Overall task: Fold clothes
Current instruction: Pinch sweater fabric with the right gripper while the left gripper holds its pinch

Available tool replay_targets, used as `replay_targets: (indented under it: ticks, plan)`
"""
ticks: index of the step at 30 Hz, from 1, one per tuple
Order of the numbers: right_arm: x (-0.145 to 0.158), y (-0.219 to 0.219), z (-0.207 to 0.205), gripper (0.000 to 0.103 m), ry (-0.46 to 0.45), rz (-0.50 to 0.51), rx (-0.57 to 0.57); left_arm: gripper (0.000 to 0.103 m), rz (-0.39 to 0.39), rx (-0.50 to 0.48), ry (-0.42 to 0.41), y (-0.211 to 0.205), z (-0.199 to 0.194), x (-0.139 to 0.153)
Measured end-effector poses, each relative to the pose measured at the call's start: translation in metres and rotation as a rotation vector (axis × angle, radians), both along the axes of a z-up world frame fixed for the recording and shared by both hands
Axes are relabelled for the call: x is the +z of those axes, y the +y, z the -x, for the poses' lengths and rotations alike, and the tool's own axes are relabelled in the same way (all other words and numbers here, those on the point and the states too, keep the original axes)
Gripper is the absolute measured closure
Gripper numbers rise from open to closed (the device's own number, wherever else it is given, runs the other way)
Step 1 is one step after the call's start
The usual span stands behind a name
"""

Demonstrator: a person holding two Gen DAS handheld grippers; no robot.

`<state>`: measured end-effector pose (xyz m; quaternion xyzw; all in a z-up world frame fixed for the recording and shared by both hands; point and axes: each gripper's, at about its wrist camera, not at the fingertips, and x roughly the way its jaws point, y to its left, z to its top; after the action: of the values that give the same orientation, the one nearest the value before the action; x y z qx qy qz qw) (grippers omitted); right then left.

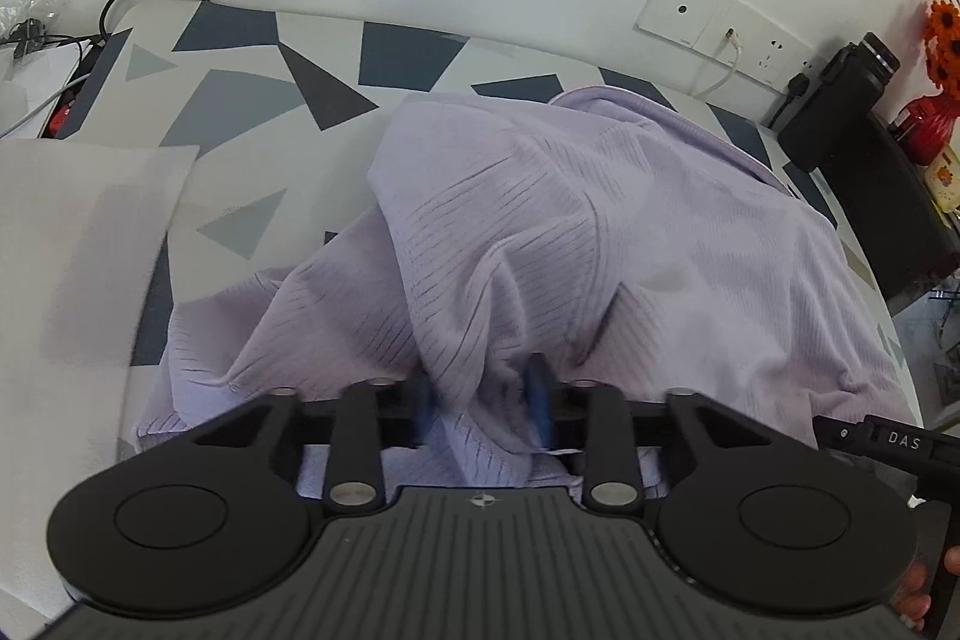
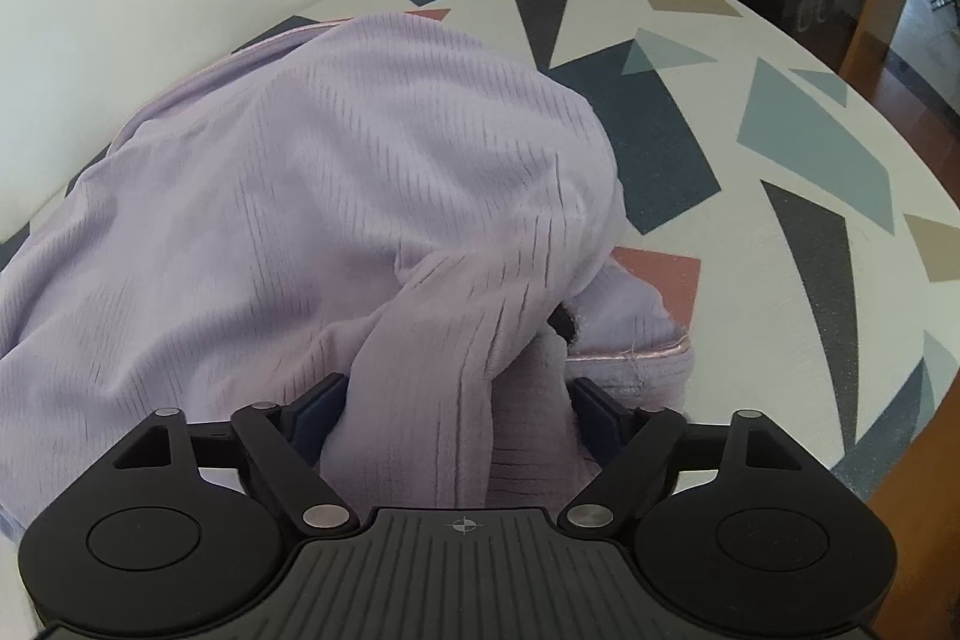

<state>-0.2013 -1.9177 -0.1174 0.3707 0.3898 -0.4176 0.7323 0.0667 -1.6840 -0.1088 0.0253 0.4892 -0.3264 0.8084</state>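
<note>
our left claw (image 1: 480, 409) pinches a fold of the lilac ribbed garment (image 1: 600, 232); our right claw (image 2: 456, 409) stands wider, a thick bunch between its pads, pressure unclear. soft, light and limp, we judge, it slumps on the patterned tabletop (image 2: 750, 148); hems or seams give surer holds.

Home room, patterned tablecloth (image 2: 690, 148), wall sockets (image 1: 714, 28) (flower vase (image 1: 927, 124))

White letters "DAS" on a black bar (image 1: 888, 441) at the right edge
</note>
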Motion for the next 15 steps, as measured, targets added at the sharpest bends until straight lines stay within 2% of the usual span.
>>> replay_targets:
  ticks: [3,9,15]
  plan:
    - [0.003,0.003,-0.01,0.049,0.017,0.019,0.064,0.091,0.003,0.0,-0.01,0.001,0.002,0.002]
    - [0.005,0.005,-0.044,0.051,0.037,0.037,0.18,0.091,0.013,0.034,0.013,0.006,-0.002,-0.001]
    - [0.006,0.003,-0.098,0.058,0.025,0.04,0.315,0.091,-0.014,0.038,0.015,-0.005,-0.007,-0.009]
